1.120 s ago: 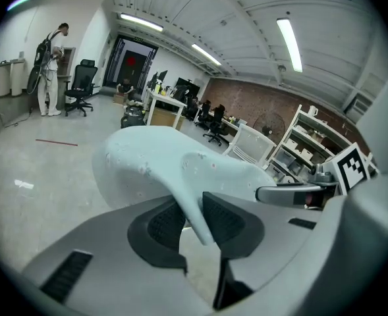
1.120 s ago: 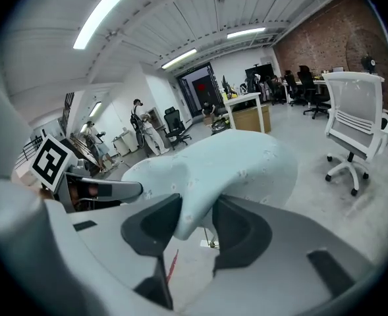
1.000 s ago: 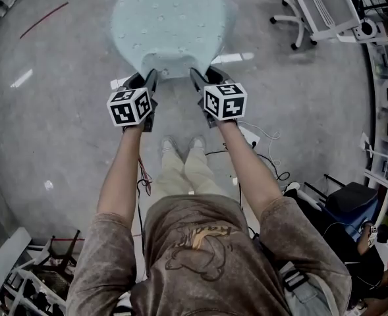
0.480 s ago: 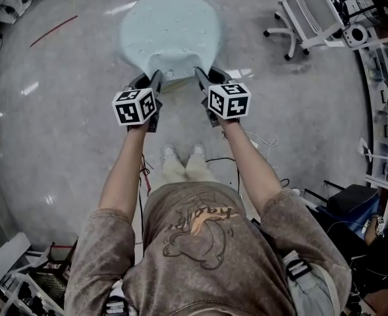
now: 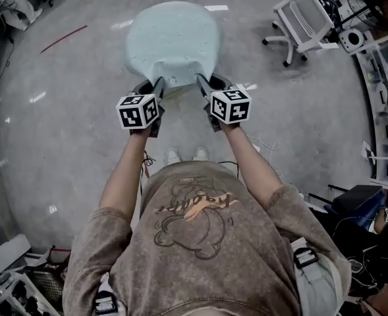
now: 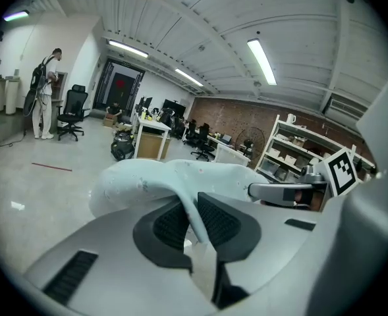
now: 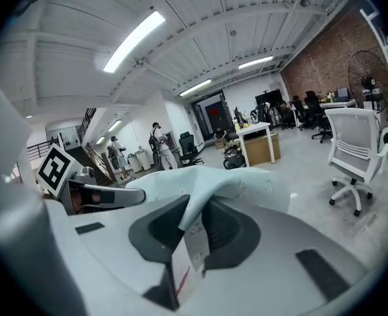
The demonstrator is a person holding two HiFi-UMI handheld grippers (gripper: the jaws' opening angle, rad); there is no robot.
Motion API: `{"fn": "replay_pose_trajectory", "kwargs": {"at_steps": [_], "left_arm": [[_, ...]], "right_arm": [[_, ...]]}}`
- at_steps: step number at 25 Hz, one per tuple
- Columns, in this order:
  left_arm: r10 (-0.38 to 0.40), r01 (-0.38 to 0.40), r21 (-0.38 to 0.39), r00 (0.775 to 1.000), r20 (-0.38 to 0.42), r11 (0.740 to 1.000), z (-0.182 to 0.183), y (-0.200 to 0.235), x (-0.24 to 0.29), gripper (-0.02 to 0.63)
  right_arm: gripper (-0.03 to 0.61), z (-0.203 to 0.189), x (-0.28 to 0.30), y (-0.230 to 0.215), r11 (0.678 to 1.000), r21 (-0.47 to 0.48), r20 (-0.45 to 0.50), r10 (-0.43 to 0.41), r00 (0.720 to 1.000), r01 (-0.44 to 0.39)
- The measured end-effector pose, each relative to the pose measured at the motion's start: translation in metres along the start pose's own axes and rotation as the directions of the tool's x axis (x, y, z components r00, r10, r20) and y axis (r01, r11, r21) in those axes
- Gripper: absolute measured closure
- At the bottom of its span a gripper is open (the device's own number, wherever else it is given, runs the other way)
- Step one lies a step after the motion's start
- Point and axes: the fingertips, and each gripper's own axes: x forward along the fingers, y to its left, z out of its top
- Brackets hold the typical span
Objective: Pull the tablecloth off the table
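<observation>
slip is the main risk, i'd say. the left claw point(image 5: 151, 86) and right claw point(image 5: 211, 82) each hold only a thin fold at the near hem of the cloth point(image 5: 174, 41), and a sharp tug could draw it out from between the pads. both claws have just been closing and stand narrow, clamped on that fold. a white tag point(image 7: 195, 239) sticks out below the right claw's pinch. an uneven pull could free one side and leave the rest hung on the far rim. a snag there might drag or tip the bench, which looks small and round by the cloth's shape. cables point(image 5: 266, 143) lie on the floor near the person's feet, a trip hazard on stepping back.

the cloth is pale blue with small scattered sprigs. it drapes right over the bench so none of the bench shows, and its near edge is raised and gathered into two peaks at the claws.
</observation>
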Motion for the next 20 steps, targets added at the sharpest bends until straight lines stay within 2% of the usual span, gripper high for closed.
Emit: {"fn": "replay_pose_trajectory", "kwargs": {"at_steps": [9,15,20], "left_arm": [[-0.021,0.012,0.082,0.994,0.112,0.997,0.028,-0.030,-0.026,0.572],[-0.039,0.010,0.155,0.982,0.186,0.988,0.058,-0.048,-0.044,0.576],[-0.056,0.011,0.198,0.973,0.225,0.980,0.079,-0.062,-0.064,0.578]], "right_arm": [[0.520,0.035,-0.032,0.016,0.994,-0.108,0.126,0.008,0.992,0.006],[0.528,0.068,-0.050,0.029,0.992,-0.126,0.228,0.014,0.974,0.015],[0.528,0.089,-0.068,0.044,0.988,-0.155,0.272,0.038,0.962,0.004]]}}
